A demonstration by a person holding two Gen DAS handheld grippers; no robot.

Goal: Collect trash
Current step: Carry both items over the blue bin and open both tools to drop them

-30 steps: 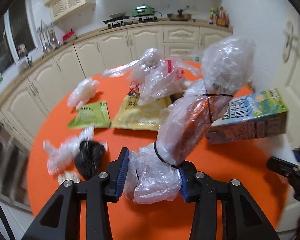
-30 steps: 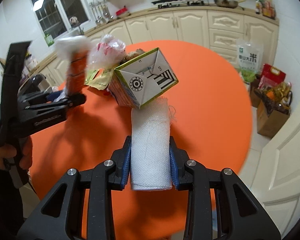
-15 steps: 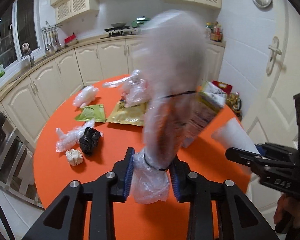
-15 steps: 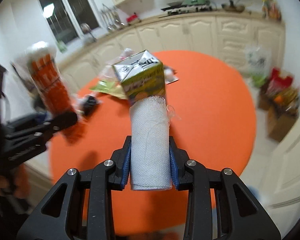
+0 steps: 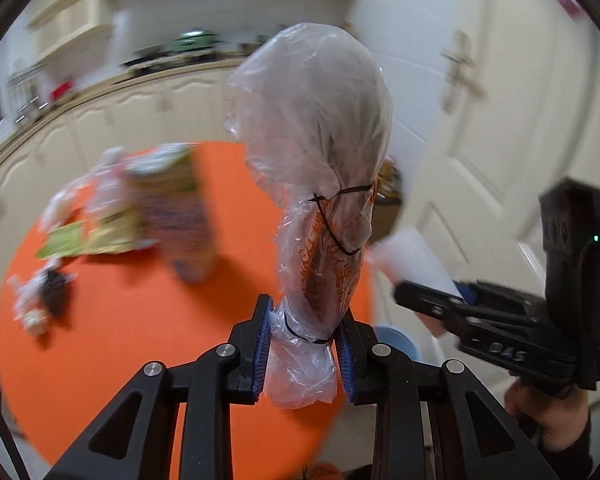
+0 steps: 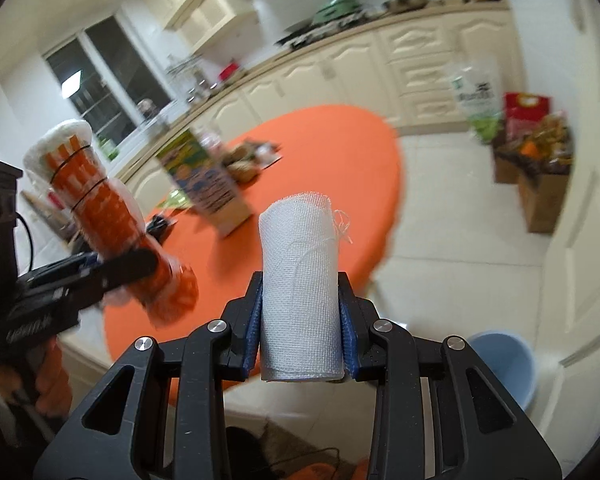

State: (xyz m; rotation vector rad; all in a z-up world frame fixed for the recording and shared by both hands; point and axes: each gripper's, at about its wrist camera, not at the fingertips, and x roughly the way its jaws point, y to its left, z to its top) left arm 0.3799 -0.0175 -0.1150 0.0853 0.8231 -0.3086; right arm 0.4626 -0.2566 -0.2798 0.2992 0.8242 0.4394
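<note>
Bagged orange wrapper [image 5: 324, 216] clenched in left gripper [image 5: 305, 344], jaws just closed further on the crinkly film, held upright off the orange table [image 5: 132, 320]. Gauze roll [image 6: 300, 300] gripped firm in right gripper [image 6: 302, 332]. Blue bin [image 6: 508, 360] on floor, near right (likely drop target). Carton [image 6: 208, 188] and scraps remain on the table, far left.

Left tongs [image 5: 303, 346] pinch a plastic-wrapped bundle [image 5: 320, 216], pads pressed into its lower end after closing tighter just now. Right tongs [image 6: 300, 330] clamp a roll of white gauze [image 6: 300, 292] upright between blue pads. Both pairs tilt downward; a hand [image 5: 548, 412] grips the right handle from below.
</note>
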